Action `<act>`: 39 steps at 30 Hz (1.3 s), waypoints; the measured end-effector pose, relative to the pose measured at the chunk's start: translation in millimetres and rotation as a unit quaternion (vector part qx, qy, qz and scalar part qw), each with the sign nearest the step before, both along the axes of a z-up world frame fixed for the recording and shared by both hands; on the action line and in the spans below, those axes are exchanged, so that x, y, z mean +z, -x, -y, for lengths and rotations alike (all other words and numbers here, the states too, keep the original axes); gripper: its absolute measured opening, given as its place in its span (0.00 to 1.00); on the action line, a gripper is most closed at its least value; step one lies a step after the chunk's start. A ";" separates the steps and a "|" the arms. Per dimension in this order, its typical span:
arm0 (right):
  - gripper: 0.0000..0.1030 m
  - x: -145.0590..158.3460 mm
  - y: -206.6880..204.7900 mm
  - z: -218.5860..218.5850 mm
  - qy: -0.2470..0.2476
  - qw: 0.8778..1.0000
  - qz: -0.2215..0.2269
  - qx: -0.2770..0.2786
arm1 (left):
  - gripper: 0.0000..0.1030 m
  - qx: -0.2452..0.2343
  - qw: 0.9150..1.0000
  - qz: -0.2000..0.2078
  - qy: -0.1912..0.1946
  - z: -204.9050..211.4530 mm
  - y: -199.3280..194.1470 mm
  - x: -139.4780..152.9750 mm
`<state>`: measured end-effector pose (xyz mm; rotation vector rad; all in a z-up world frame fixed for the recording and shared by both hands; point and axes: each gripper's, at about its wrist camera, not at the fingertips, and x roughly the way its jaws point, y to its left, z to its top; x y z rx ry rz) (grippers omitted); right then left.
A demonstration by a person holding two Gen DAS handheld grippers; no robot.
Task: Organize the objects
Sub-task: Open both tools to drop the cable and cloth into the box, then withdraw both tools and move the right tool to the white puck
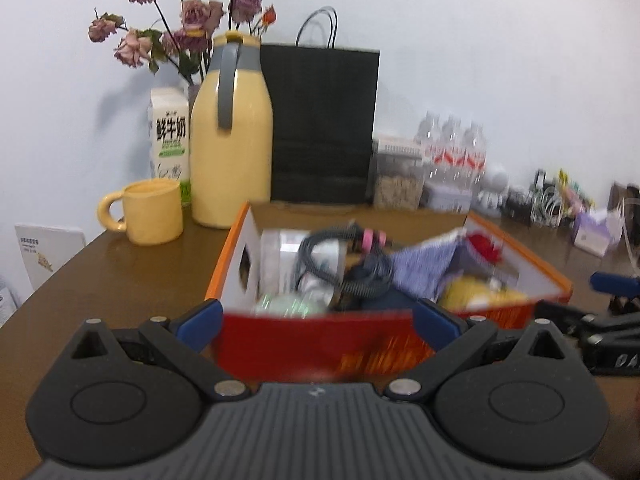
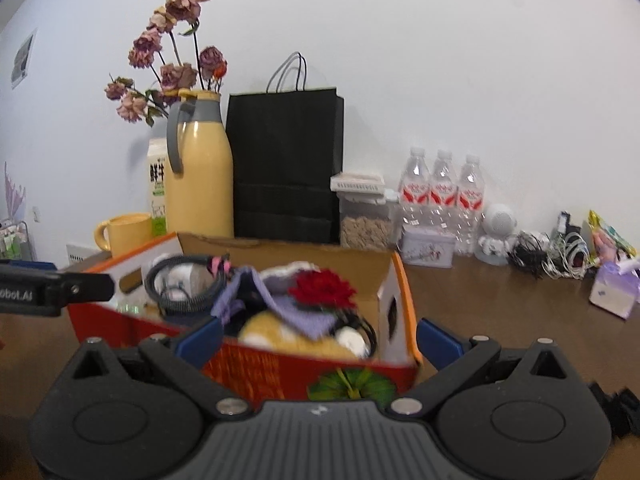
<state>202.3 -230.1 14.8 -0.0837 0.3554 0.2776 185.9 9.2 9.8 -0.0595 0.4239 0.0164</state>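
Blue-padded jaws of the left gripper [image 1: 316,320] stood wide apart, holding nothing, with the near red wall of an open cardboard box [image 1: 312,344] between and just beyond them. Jaws of the right gripper [image 2: 318,338] were likewise spread and empty, facing the near right corner of the same box [image 2: 280,368], which bore a green leaf print. Each gripper appeared at the edge of the other's view: the right one low on the right side of the left wrist view, the left one on the left side of the right wrist view.

The box rested on a brown tabletop [image 1: 120,272] and had orange rims and white end walls with cut-out handles. It was filled with loose items: a coiled black cable [image 2: 180,284], a purple cloth [image 2: 288,308], a red flower [image 2: 322,286], and a yellow soft object [image 2: 272,330]. Other contents were too blurred to tell.

Behind the box, along a white wall, stood a yellow mug [image 1: 150,210], a milk carton [image 1: 170,140], a yellow jug [image 1: 232,136] with a grey handle, dried roses [image 1: 176,20], a black paper bag [image 1: 324,124], a clear food container [image 2: 364,216], three water bottles [image 2: 442,196], a small tin [image 2: 428,246], and a white figurine [image 2: 496,232]. Tangled cables and packets lay at far right.
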 end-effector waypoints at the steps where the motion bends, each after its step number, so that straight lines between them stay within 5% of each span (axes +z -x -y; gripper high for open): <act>1: 1.00 -2.7 2.2 2.4 0.002 1.000 -0.007 -0.001 | 1.00 0.001 1.000 -0.006 -0.005 -0.5 2.4 -3.0; 18: 0.99 -39.4 -1.2 58.8 0.030 0.991 -0.112 -0.060 | 1.00 0.009 0.996 -0.083 0.007 -16.2 9.8 -40.0; 30: 0.89 -48.2 -32.8 50.5 0.020 0.986 -0.160 -0.036 | 1.00 0.008 0.995 -0.101 0.025 -20.8 5.5 -44.3; 37: 0.66 -45.5 -35.0 42.0 0.016 0.988 -0.151 -0.018 | 1.00 0.009 0.995 -0.099 0.027 -21.2 5.8 -44.3; 39: 0.48 -44.5 -34.1 39.3 0.016 0.989 -0.147 -0.012 | 1.00 0.010 0.995 -0.099 0.028 -21.3 6.2 -44.2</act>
